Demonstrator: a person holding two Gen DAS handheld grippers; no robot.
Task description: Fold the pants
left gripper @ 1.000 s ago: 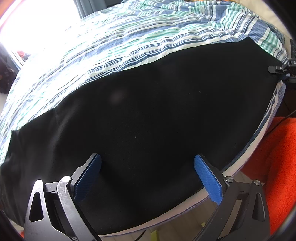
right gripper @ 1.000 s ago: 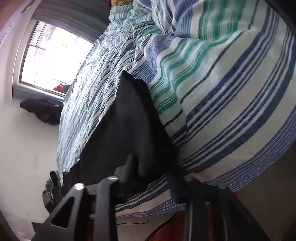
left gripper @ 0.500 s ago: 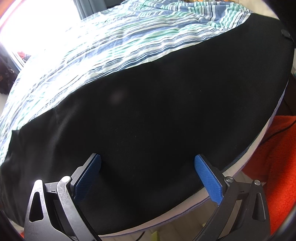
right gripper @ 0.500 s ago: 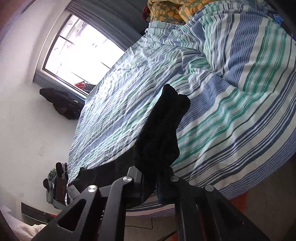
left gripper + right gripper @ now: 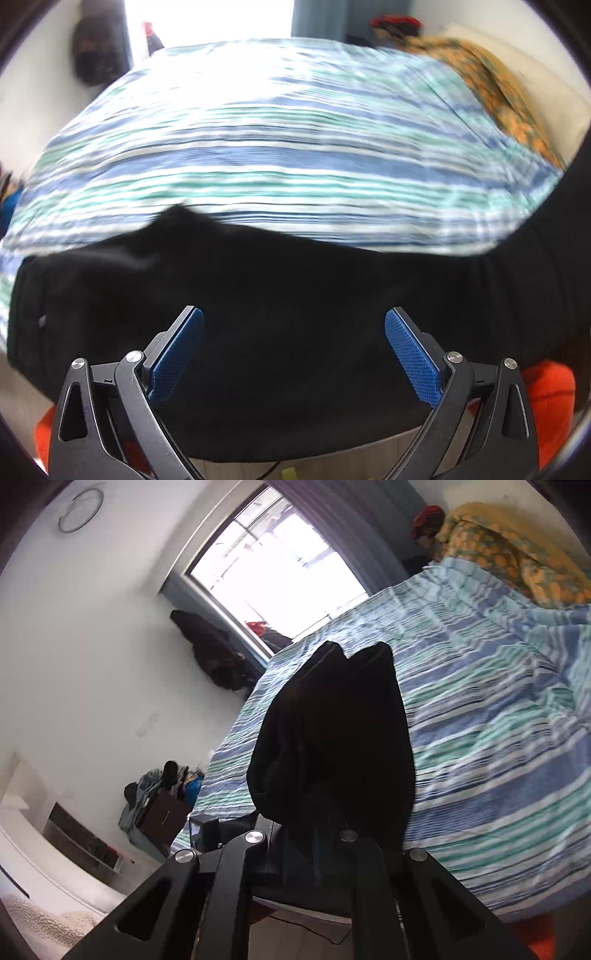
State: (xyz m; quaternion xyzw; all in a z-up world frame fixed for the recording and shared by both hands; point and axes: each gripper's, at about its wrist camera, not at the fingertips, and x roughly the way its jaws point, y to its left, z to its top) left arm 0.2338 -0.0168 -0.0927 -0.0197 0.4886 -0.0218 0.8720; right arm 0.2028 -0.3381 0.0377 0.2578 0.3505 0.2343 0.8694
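Pants (image 5: 332, 731), black, are bunched in the right tool (image 5: 310, 840), whose jaws are clamped on one end and hold it up above the bed (image 5: 498, 738). The left tool (image 5: 293, 328) hangs with jaws wide apart over the other end, gripping nothing. That end lies flat along the bed's near edge. I judge the fold barely begun: one end lifted, not yet laid over, no crease set.

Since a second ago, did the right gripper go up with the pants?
Yes. The right gripper, shut on the black pants, has lifted them off the striped bedspread; the window and wall now fill more of its view.
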